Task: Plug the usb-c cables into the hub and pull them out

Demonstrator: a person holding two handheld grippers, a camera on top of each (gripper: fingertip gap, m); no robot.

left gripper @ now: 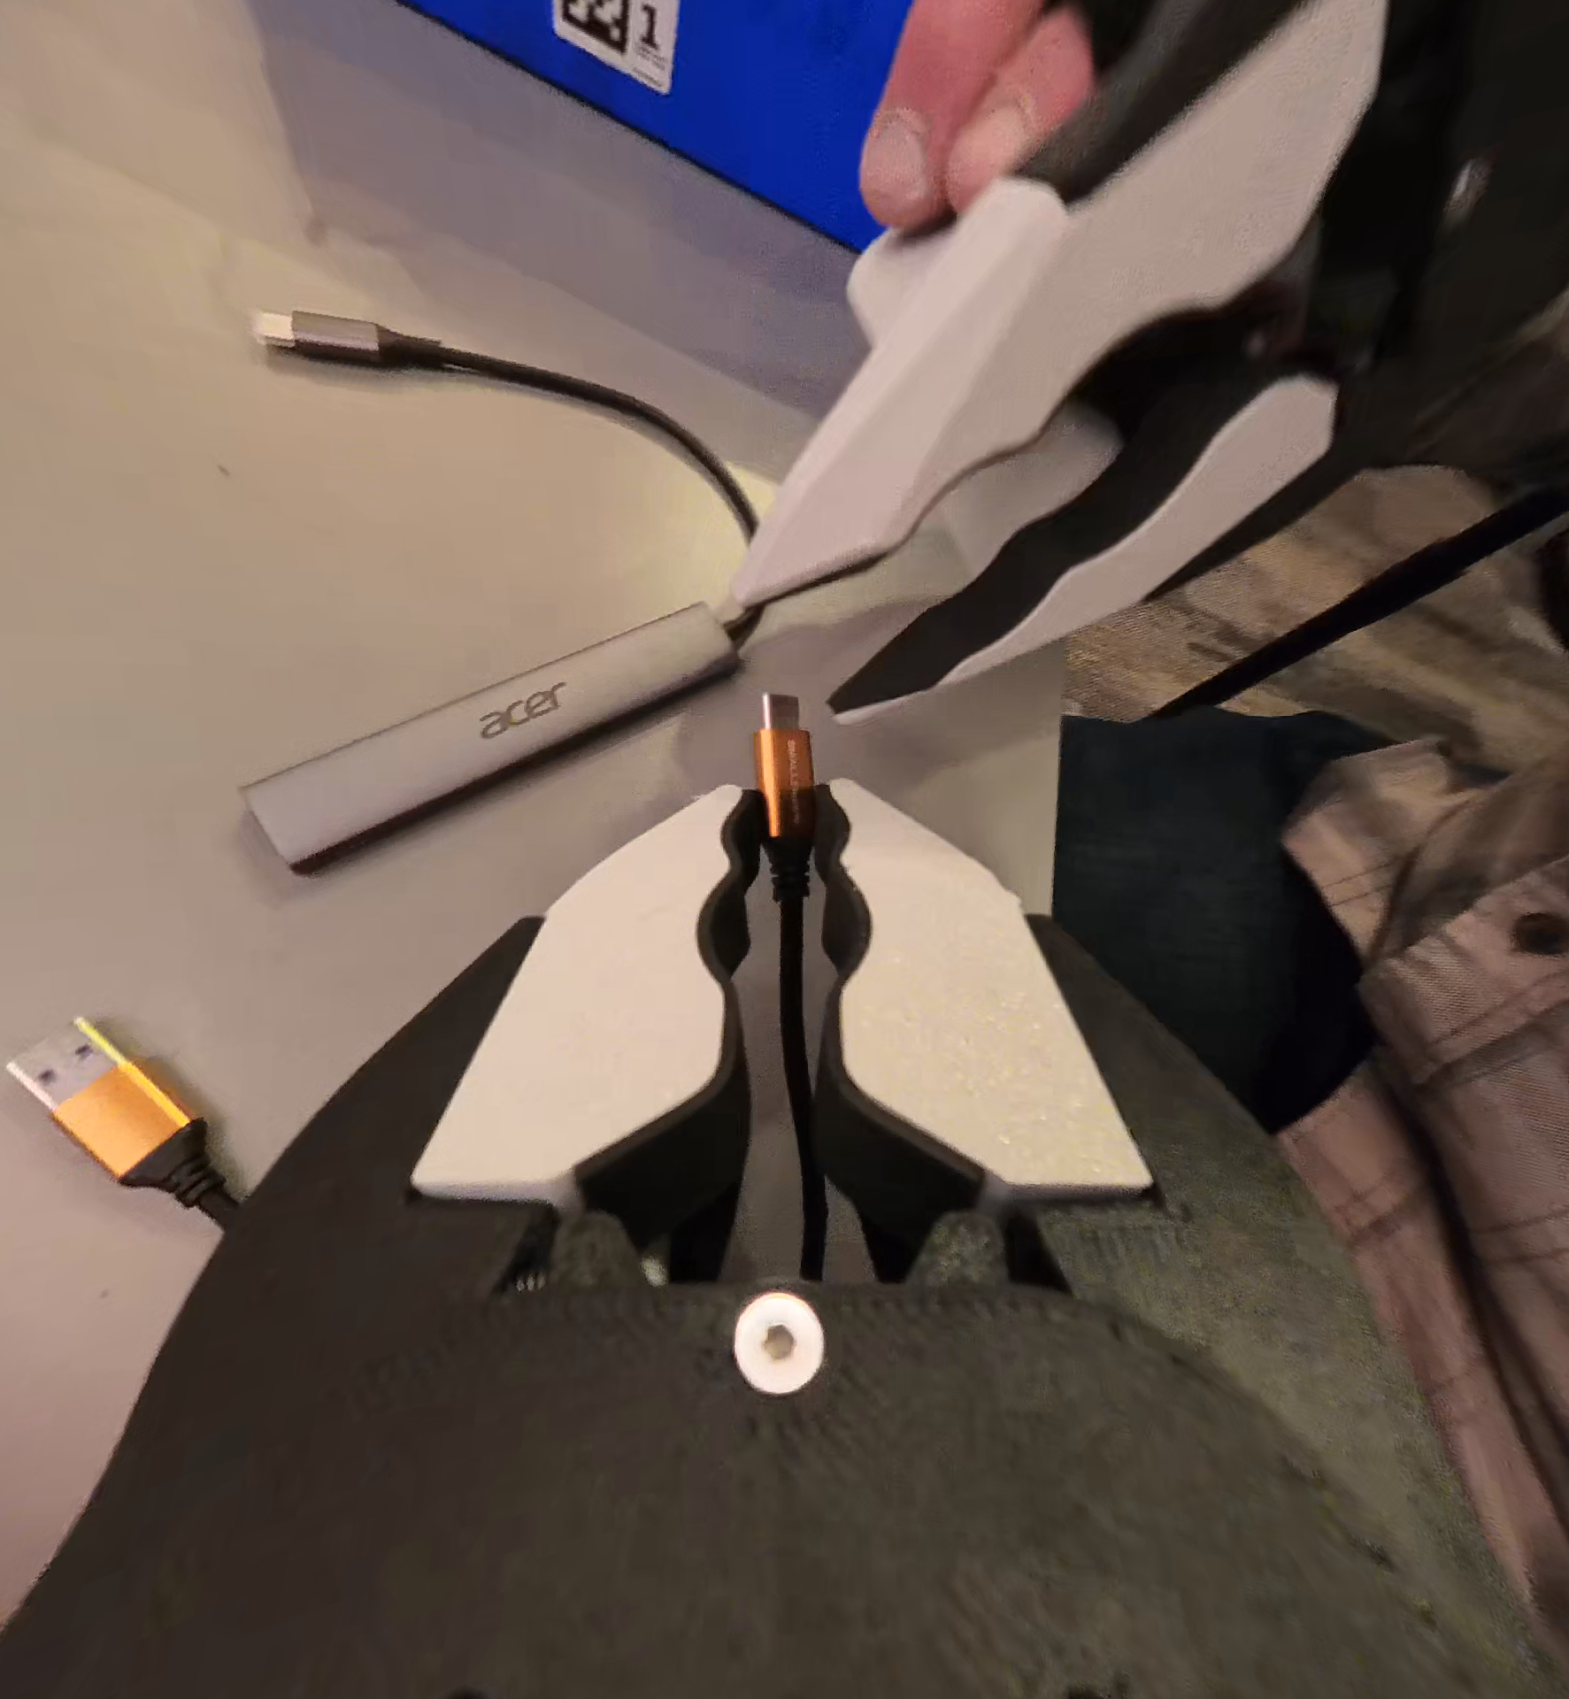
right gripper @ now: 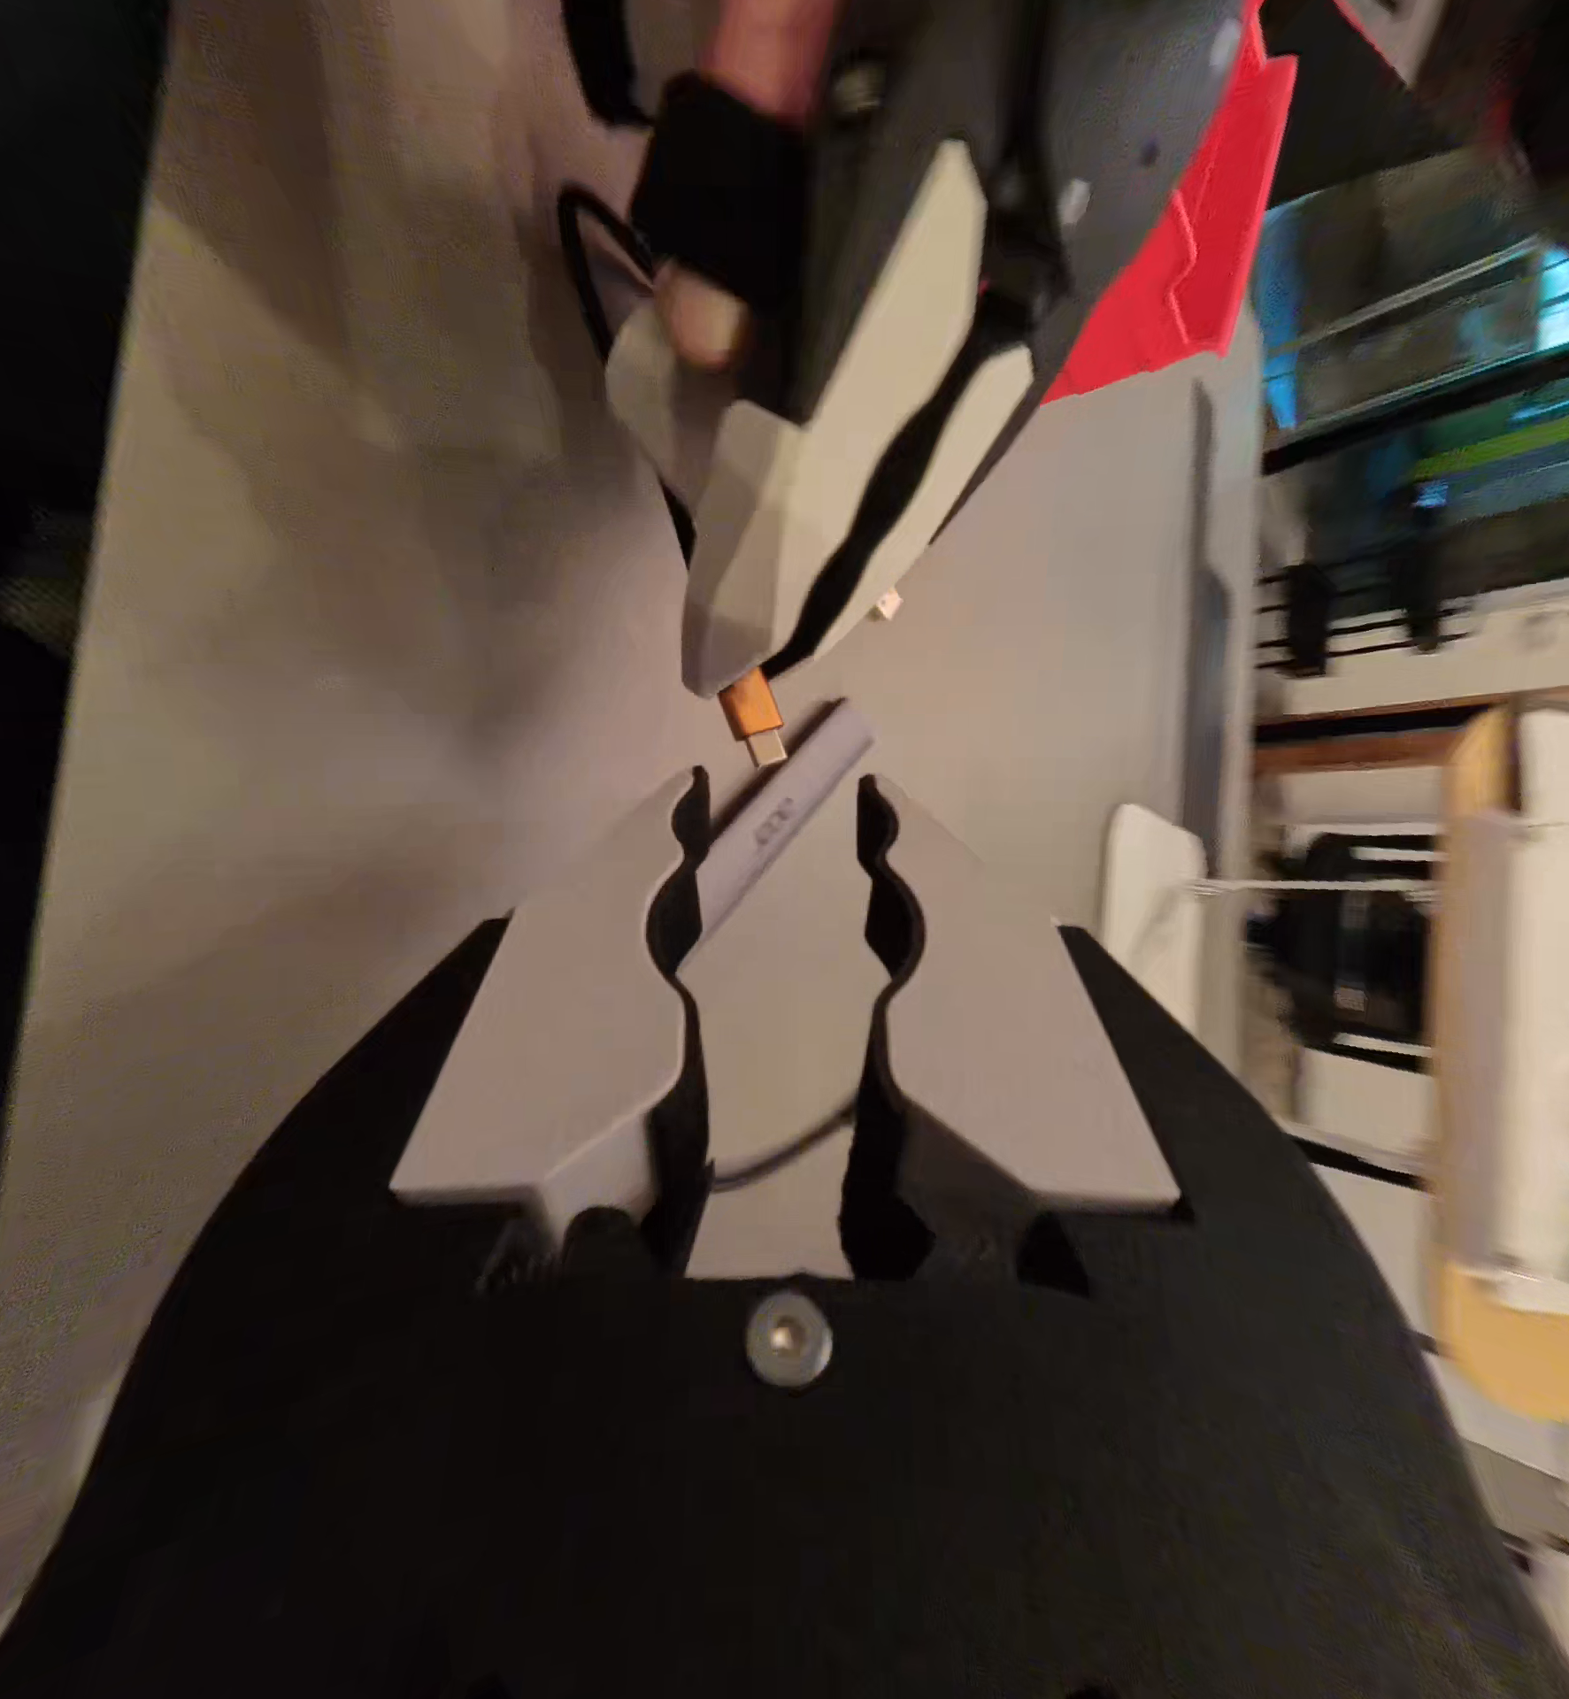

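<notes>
My left gripper point(left gripper: 785, 798) is shut on the orange USB-C plug point(left gripper: 782, 768) of a black cable, its metal tip sticking out forward. The grey hub point(left gripper: 495, 735) lies flat on the table just left of the plug, not touching it. My right gripper point(left gripper: 790, 648) is open and empty, hovering over the hub's cable end. In the right wrist view my right gripper point(right gripper: 782, 783) straddles the hub point(right gripper: 780, 814) from above. The left gripper point(right gripper: 744, 676) holds the orange plug point(right gripper: 748, 722) beside the hub's long side.
The hub's own black cable point(left gripper: 633, 414) curves away to a grey plug point(left gripper: 321, 331). An orange USB-A plug point(left gripper: 100, 1103) lies at the near left. A blue board point(left gripper: 744, 119) stands behind. The table edge point(left gripper: 1061, 781) and a person's shirt point(left gripper: 1452, 1103) are at right.
</notes>
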